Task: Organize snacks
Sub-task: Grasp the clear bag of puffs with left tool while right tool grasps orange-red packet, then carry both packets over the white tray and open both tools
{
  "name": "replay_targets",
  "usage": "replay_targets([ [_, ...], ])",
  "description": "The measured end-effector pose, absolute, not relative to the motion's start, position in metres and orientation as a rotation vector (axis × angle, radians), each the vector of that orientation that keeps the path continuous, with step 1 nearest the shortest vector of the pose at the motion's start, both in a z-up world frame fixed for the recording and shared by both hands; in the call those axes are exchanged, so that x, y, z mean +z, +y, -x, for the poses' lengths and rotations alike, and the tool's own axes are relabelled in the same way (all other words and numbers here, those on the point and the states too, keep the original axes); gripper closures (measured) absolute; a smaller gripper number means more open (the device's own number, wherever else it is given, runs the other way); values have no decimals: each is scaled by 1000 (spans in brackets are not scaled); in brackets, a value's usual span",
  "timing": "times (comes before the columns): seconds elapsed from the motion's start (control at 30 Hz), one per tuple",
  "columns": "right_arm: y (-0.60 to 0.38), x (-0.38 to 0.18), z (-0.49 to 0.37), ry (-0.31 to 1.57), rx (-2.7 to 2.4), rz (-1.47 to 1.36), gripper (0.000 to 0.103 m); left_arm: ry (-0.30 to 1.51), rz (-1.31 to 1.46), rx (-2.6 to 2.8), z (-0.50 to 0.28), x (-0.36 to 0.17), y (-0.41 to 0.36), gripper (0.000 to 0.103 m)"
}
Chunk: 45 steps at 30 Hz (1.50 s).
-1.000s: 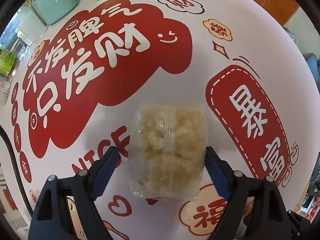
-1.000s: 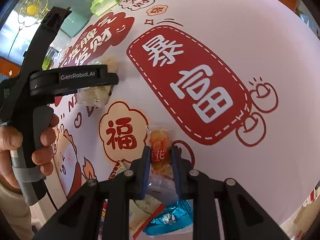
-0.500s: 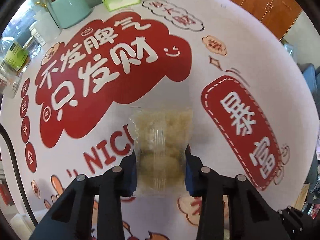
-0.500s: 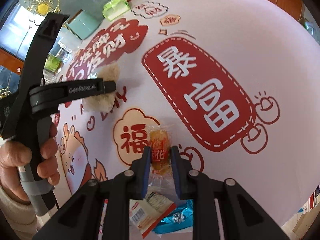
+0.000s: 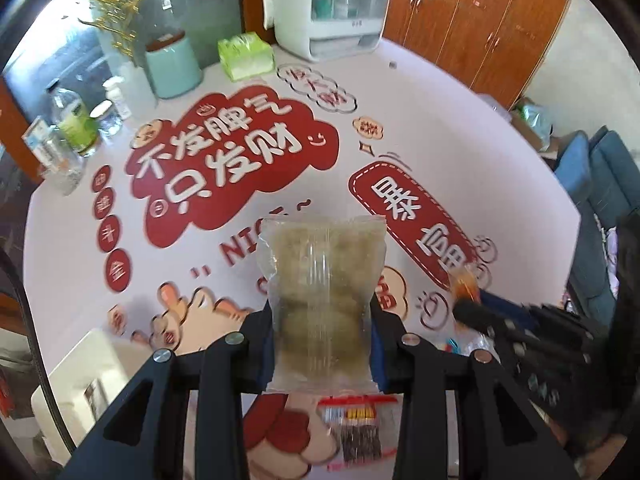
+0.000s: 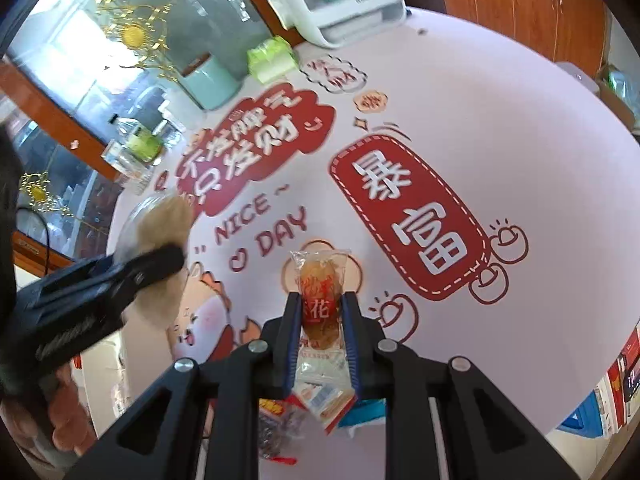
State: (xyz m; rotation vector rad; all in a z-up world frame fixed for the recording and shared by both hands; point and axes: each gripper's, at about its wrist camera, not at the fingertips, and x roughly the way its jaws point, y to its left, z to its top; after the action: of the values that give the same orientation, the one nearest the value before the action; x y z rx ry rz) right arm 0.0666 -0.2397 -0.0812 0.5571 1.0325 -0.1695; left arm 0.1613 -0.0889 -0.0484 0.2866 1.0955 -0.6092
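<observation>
Pinching a clear bag (image 5: 320, 300) of pale puffs between the left fingers (image 5: 276, 332), low on the bag, most of it standing beyond the tips. Clamping a small orange packet (image 6: 320, 300) in the right fingers (image 6: 294, 320), clear of the table (image 6: 500, 128). Best carried steady and level, squeezing lightly, toward wherever snacks belong.
</observation>
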Motion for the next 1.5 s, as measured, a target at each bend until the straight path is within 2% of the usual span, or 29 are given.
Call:
replay_targets([
  [0.3,-188,-35,-51,968,-83,-497,83,1044,-161,-551,-111,-12,7,68],
  [0.83,-59,15,-48,935,218,-311,83,1109,32,-176,-53,-47,192,68],
  [1.17,-2,39,-71,909,332,-212,83,1051,101,-68,-57,-35,241,68],
  [1.5,32,54,-103,886,360,-134,83,990,90,-71,-96,-13,235,68],
])
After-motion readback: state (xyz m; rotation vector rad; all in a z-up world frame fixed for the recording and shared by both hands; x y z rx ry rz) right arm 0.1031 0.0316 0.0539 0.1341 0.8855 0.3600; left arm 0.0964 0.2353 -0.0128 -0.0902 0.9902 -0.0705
